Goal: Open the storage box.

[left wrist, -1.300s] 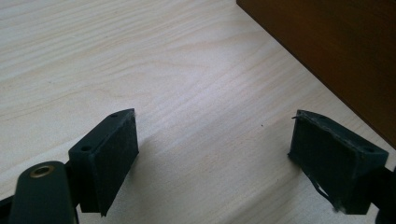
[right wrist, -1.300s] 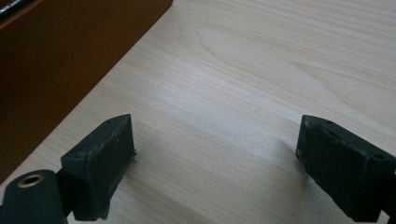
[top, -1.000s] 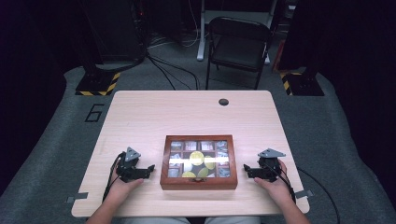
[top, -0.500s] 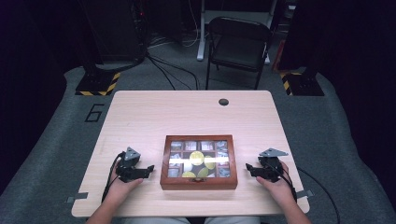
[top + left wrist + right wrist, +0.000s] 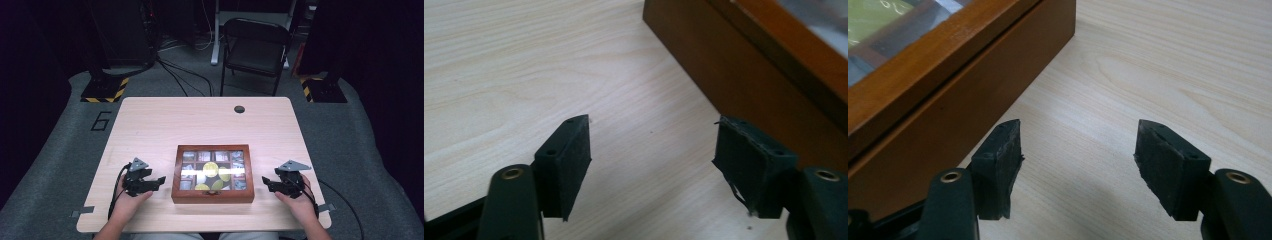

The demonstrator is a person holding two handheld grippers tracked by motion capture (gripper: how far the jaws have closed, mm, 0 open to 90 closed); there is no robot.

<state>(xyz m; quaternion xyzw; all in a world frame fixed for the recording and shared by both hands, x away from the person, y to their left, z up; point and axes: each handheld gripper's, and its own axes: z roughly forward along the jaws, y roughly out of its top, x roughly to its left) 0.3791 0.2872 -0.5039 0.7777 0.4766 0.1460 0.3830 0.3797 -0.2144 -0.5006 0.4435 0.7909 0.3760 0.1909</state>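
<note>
Room: we look down on a pale wood-grain desk (image 5: pixel 165 125) standing on grey carpet in a dark room, with a black folding chair (image 5: pixel 255 47) beyond its far edge.
Box: the brown wooden box with a glass-paned lid (image 5: pixel 212 192) sits near our edge of the desk, centred between both hands, lid down. We judge it was set there so either side can be reached equally.
Contents: through the glass we see small compartments and yellow-green round pieces (image 5: pixel 210 169).
Left gripper (image 5: pixel 159 181): resting on the desk just left of the box, aimed at its side wall. Its jaws have just been closing to about half width, with nothing between them.
Right gripper (image 5: pixel 266 183): mirrored on the right, near the box and apart from it, jaws also just narrowed to a middling gap and empty.
Why so: we take this symmetric pose as readiness to work on the box from both flanks.
Gripper views: they show the black rubber fingers (image 5: pixel 569 160) (image 5: pixel 998 165) over bare wood and the seam under the lid.
High view: it gives the whole layout and the box's contents.
</note>
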